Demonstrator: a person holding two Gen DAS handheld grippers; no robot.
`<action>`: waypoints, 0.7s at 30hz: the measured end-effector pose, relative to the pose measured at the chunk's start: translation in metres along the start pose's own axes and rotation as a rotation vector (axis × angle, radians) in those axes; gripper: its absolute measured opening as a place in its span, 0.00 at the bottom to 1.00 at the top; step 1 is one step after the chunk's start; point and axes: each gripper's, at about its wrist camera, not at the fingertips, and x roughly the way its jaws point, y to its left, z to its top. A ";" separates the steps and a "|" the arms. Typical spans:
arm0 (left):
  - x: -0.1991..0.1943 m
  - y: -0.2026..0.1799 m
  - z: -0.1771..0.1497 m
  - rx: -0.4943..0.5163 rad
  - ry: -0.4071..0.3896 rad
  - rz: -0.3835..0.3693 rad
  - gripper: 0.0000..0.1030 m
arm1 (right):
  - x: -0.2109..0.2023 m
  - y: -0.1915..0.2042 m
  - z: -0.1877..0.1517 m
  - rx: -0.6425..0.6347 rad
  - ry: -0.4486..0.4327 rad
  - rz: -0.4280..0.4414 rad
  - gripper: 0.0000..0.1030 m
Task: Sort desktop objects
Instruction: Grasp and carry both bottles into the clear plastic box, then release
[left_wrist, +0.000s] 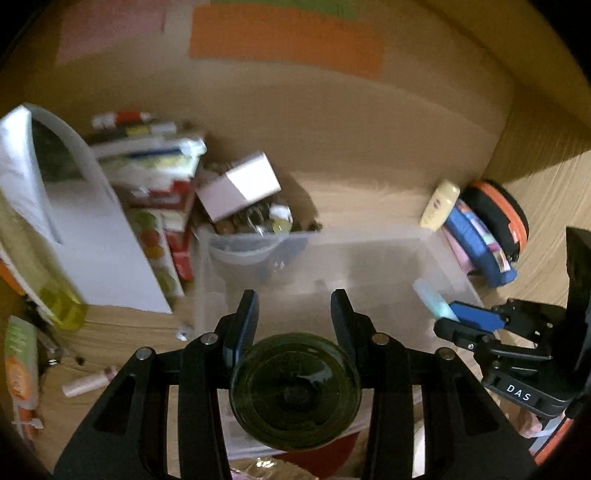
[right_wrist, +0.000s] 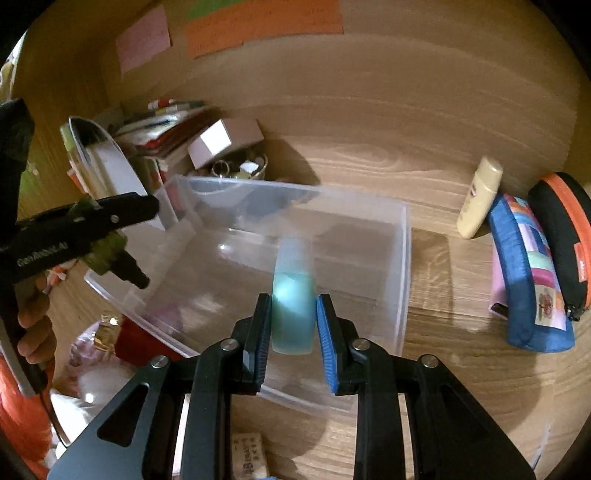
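Left gripper (left_wrist: 294, 317) pinches a dark green jar (left_wrist: 294, 390) over the near edge of the clear bin (right_wrist: 404, 258); right gripper (right_wrist: 293, 325) pinches a pale teal bottle (right_wrist: 293, 295) over the bin's middle. Both loads are round and smooth, so either could roll out of the pads. With both claws above one bin, they may collide, and the jar could clip the rim.
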 end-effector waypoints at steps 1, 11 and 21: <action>0.005 0.001 -0.001 -0.004 0.012 -0.001 0.39 | 0.003 0.001 0.000 -0.006 0.008 -0.003 0.21; 0.018 0.006 -0.007 0.005 0.056 0.031 0.39 | 0.026 0.006 0.007 -0.023 0.056 -0.017 0.22; 0.002 0.000 -0.007 0.025 0.016 0.013 0.63 | 0.019 0.011 0.008 -0.033 0.036 -0.067 0.45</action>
